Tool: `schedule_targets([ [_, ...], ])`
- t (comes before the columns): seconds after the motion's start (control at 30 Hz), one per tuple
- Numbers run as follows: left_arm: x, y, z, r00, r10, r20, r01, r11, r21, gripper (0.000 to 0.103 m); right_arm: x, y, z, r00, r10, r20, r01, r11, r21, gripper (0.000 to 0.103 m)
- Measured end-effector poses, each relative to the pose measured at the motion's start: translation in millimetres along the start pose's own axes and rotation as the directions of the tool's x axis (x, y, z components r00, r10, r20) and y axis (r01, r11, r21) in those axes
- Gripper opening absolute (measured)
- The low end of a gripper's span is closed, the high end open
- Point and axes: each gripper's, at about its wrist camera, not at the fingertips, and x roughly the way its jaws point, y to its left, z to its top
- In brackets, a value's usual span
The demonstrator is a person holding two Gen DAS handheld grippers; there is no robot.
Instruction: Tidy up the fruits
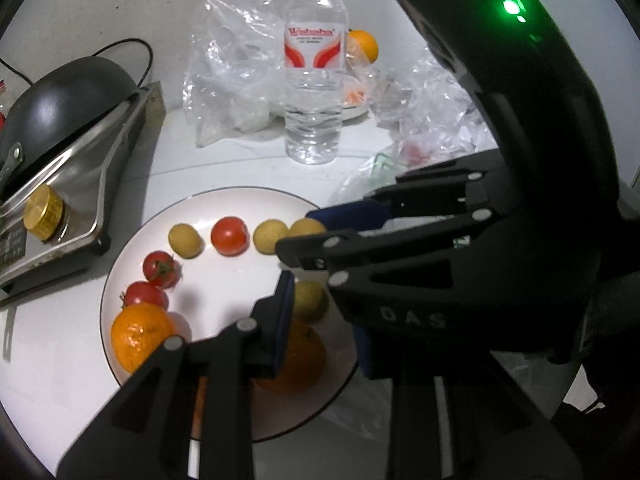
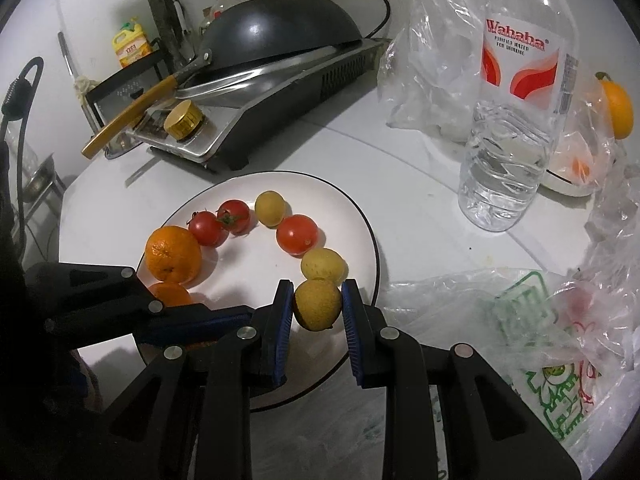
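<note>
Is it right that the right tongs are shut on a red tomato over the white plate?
Not quite: the right tongs are shut on a small yellow fruit, not a red tomato, over the white plate. The right wrist view shows it.

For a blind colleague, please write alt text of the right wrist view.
The right gripper pinches a small yellow fruit over a white plate holding tomatoes, yellow fruits and oranges in an arc. A water bottle stands right.

My left wrist camera looks steeply down, close over the plate [image 1: 120, 276]; my right wrist camera faces it likewise from the opposite side. Both share the plate and water bottle [image 2: 508, 152].
</note>
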Motion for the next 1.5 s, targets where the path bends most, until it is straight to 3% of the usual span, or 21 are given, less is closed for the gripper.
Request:
schedule_targets([
  [0.17,-5.9,-0.7,-0.5,1.0,0.015,0.009,-0.015,1.0,-0.002,0.029,-4.8,-2.2,0.5,1.0,-0.002,0.014,0.002,1.0,0.009,0.034],
  [0.83,-61.3,-17.1,-9.7,0.991,0.101,0.091,-0.099,0.995,-0.019,0.032,-84.1,13.7,-22.5,0.99,-0.062,0.128,0.061,0.998,0.009,0.034],
  [0.93,-73.2,-19.0,-10.2,0.986,0.126,0.113,-0.122,0.992,-0.034,0.035,-99.1,16.3,-28.4,0.986,-0.075,0.146,0.075,0.997,0.007,0.034],
  [1.03,-86.5,-17.7,-7.7,0.978,0.153,0.142,-0.145,0.987,-0.064,0.047,-116.7,19.0,-30.8,0.98,-0.093,0.174,0.093,0.996,0.007,0.034],
  [1.1,-99.6,-16.3,-4.4,0.969,0.174,0.173,-0.161,0.983,-0.088,0.059,-132.6,21.4,-29.5,0.972,-0.12,0.2,0.12,0.993,0.01,0.045],
  [1.17,-116.9,-16.2,1.1,0.958,0.19,0.213,-0.17,0.98,-0.107,0.062,-153.3,25.6,-25.7,0.959,-0.151,0.241,0.152,0.988,0.011,0.054],
  [1.23,-137.0,-18.1,9.0,0.941,0.211,0.265,-0.183,0.975,-0.128,0.069,-176.2,29.9,-20.9,0.941,-0.171,0.294,0.175,0.984,0.012,0.057],
  [1.33,-164.3,-24.8,18.6,0.913,0.235,0.334,-0.201,0.97,-0.135,0.092,-203.6,36.8,-16.3,0.917,-0.19,0.35,0.2,0.98,0.009,0.058],
  [1.5,-204.3,-42.9,28.7,0.862,0.27,0.429,-0.236,0.963,-0.131,0.097,-240.6,48.3,-14.9,0.883,-0.195,0.427,0.211,0.977,0.01,0.06],
])
